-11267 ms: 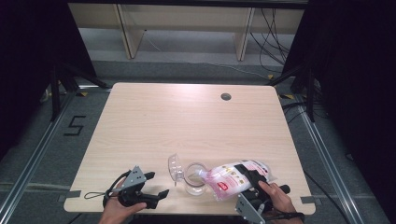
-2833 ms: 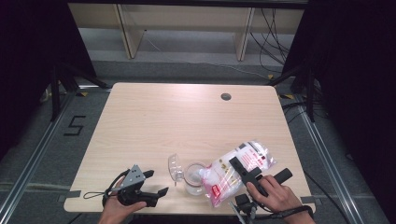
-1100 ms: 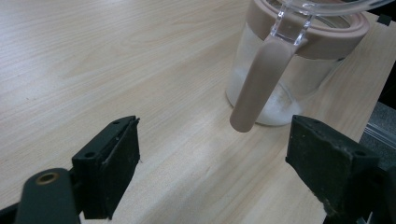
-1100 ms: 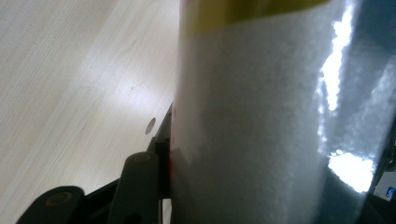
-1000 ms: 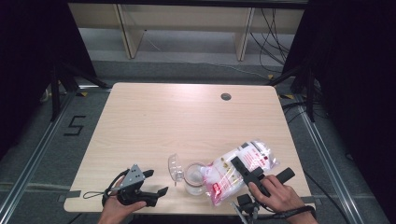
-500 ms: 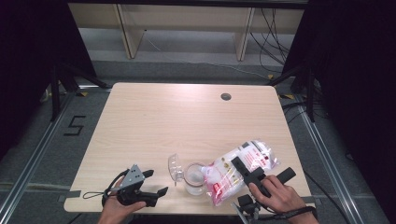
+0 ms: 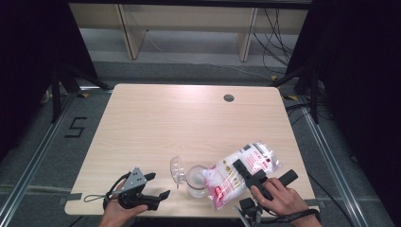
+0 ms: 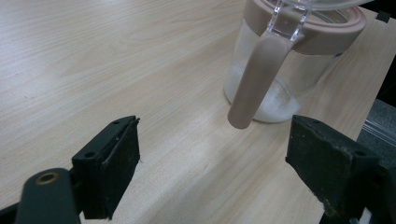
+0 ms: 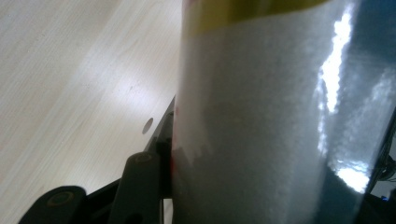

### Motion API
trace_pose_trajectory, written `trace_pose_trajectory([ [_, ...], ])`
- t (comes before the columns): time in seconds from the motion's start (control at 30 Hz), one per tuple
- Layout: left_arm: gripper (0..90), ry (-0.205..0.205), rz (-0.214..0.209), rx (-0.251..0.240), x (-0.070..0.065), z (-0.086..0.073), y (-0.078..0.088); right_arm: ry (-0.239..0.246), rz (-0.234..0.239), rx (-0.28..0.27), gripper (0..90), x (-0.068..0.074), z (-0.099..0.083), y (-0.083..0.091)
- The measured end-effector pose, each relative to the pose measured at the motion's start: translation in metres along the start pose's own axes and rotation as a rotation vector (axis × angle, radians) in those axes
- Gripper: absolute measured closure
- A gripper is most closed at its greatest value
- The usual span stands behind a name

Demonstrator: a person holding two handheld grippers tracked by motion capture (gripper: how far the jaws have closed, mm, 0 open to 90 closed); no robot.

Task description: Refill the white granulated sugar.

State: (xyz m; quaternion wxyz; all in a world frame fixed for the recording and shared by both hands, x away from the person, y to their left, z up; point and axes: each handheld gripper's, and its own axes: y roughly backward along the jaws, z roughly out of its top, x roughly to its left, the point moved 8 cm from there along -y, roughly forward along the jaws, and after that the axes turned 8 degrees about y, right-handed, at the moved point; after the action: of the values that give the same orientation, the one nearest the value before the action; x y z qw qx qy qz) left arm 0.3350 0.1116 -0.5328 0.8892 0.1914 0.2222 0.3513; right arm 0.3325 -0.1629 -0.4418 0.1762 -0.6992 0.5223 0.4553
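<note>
The bag [image 7: 241, 172] is clear plastic with red and white print, packed with fine white grains, and it lies tilted at the near right of the tabletop [image 7: 189, 118], its lower end leaning down against the rim of the jar [image 7: 197, 180]. The right claw [image 7: 247, 171] is clamped across the bag's middle, one black jaw lying over the top of it; in the right gripper view the bag [image 9: 275, 116] presses up close between the jaws. The jar is a clear glass one with a beige collar and handle, a little white powder at its bottom, and its clear lid [image 7: 177, 169] is flipped open to the left. The left claw [image 7: 158, 185] rests near the front edge, just left of the jar, jaws spread wide on nothing, the jar [image 8: 289, 60] standing just ahead of them.
</note>
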Motion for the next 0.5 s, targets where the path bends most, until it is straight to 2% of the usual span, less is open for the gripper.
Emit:
trace_pose_trajectory([
  [0.03,16.7,-0.024,-0.001,0.005,0.0013,0.0004,0.0007,0.0,0.001,-0.002,60.4,0.0002,0.0,0.0],
  [0.07,16.7,-0.014,-0.001,-0.001,0.0006,0.0007,0.0003,-0.002,0.001,0.0,60.3,0.0007,-0.0003,0.0001],
  [0.2,16.7,-0.022,-0.006,-0.003,0.0024,0.0013,0.0004,0.006,0.007,0.003,60.5,0.0028,-0.0006,0.0003],
  [0.23,16.7,0.008,-0.004,-0.006,0.0013,0.0007,0.0004,0.012,0.006,0.003,60.5,0.0029,-0.0005,0.0001],
  [0.27,16.7,0.003,0.0,-0.001,0.0016,0.0006,0.0013,0.005,0.008,0.005,60.5,0.004,-0.0004,-0.0001],
  [0.3,16.7,-0.001,0.001,0.0,0.0018,0.0006,0.0016,0.018,0.01,-0.004,60.5,0.0035,0.0005,-0.001],
  [0.37,16.7,-0.006,0.001,0.001,0.0018,0.0004,0.0017,-0.001,0.017,0.003,60.6,0.0054,0.0005,-0.0005],
  [0.47,16.7,-0.002,-0.001,-0.003,0.0001,0.0003,0.0006,0.006,0.016,0.001,60.8,0.0056,0.0019,-0.0009],
  [0.5,16.7,-0.012,0.004,0.006,0.0007,-0.0003,0.0013,0.007,0.016,0.0,60.7,0.0057,0.0023,-0.0008],
])
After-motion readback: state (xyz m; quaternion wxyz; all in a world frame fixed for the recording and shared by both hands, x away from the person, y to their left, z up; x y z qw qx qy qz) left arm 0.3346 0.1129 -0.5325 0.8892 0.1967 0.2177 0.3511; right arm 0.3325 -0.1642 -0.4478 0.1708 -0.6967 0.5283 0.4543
